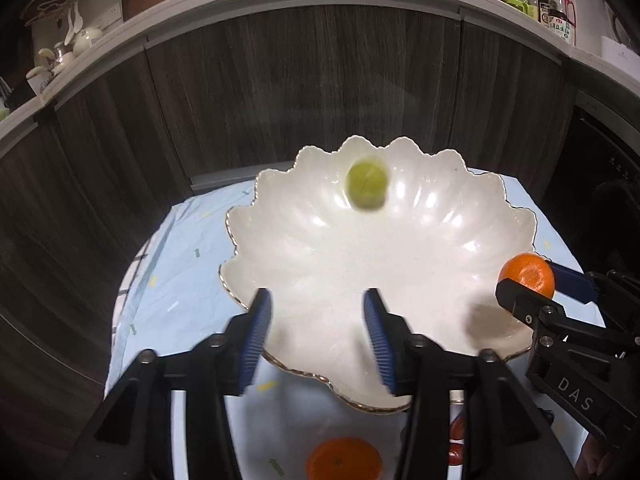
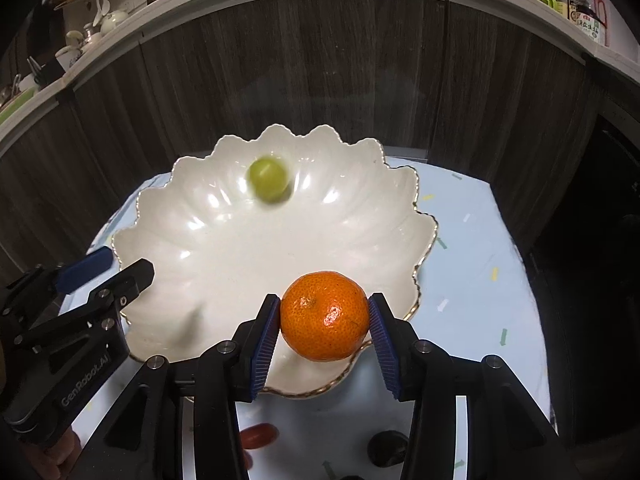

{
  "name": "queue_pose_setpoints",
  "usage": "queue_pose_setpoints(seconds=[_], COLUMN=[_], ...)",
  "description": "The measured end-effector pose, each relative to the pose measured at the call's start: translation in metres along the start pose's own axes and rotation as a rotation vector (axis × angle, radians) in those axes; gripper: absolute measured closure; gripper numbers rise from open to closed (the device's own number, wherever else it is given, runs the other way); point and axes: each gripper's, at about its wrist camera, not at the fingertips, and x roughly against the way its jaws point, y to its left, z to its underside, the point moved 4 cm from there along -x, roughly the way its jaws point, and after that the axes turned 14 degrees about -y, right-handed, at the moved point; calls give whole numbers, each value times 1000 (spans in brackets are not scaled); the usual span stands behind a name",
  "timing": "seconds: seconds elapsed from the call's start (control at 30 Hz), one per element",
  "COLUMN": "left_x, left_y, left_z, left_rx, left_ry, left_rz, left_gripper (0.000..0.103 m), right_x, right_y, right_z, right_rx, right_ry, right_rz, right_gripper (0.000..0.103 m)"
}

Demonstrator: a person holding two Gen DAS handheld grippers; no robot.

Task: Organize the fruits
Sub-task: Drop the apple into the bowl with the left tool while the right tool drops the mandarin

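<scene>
A white scalloped bowl [image 1: 320,280] with a gold rim stands on the light blue cloth. A blurred green fruit [image 1: 367,186] lies against its far inner wall; it also shows in the right wrist view [image 2: 268,178]. My left gripper [image 1: 316,316] is open and empty over the bowl's near side. My right gripper [image 2: 324,320] is shut on an orange mandarin [image 2: 324,316] above the bowl's [image 2: 240,248] near right rim; the mandarin also shows in the left wrist view [image 1: 528,274].
A second mandarin [image 1: 344,460] lies on the cloth before the bowl. A red fruit [image 2: 260,434] and a dark fruit [image 2: 388,448] lie near the front edge. Dark wooden cabinet fronts [image 1: 300,92] stand behind the small table.
</scene>
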Motion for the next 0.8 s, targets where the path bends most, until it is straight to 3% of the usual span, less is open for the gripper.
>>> queue_pose_setpoints(seconds=[0.1, 0.37, 0.8], left_x=[4, 17, 67], left_y=[1, 10, 17], left_z=[-2, -6, -9], left_rx=[1, -2, -14], left_ry=[-17, -50, -124], left_rz=[-11, -72, -130], left_gripper=[36, 12, 6], right_x=[8, 25, 68], right_y=[-1, 1, 1], right_z=[-5, -15, -22], right_rx=[12, 45, 61], right_ry=[-50, -130, -210], right_rz=[28, 73, 103], right_gripper=[22, 18, 14])
